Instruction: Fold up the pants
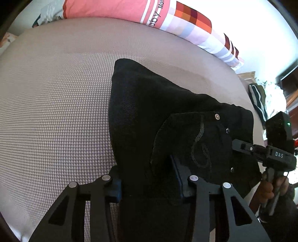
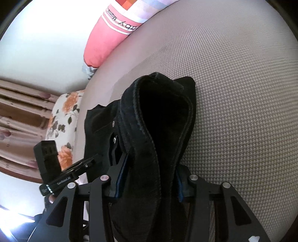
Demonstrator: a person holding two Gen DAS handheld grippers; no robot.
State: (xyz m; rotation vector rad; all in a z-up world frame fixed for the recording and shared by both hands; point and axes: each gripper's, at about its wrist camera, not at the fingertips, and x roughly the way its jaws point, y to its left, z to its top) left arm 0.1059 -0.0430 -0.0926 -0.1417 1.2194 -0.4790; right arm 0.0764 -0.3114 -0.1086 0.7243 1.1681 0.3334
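Pants [image 1: 167, 115]: black, bunched on the grey woven bed surface [image 1: 55, 111], partly lifted off it by both grippers.
Left gripper [image 1: 149, 178]: both pads pressed on a thick fold of the pants by the back pocket [image 1: 190, 141]; closed on the cloth.
Right gripper [image 2: 149, 178]: clamped on the waistband [image 2: 149, 119], which loops up between its fingers.
Left wrist view only: pocket with curled stitching, metal rivets, the right gripper's body marked "DAS" [image 1: 279, 154], a hand [image 1: 268, 191] on its handle, clothes heaped beyond the bed edge.
Right wrist view only: floral cloth [image 2: 63, 119], curtain [image 2: 22, 115], left gripper's body labelled "GenRobot.AI" [image 2: 63, 181].
Bolster pillow [image 1: 115, 9]: pink with checked end, at the bed's far edge; print partly legible, "Mama" and "aby".
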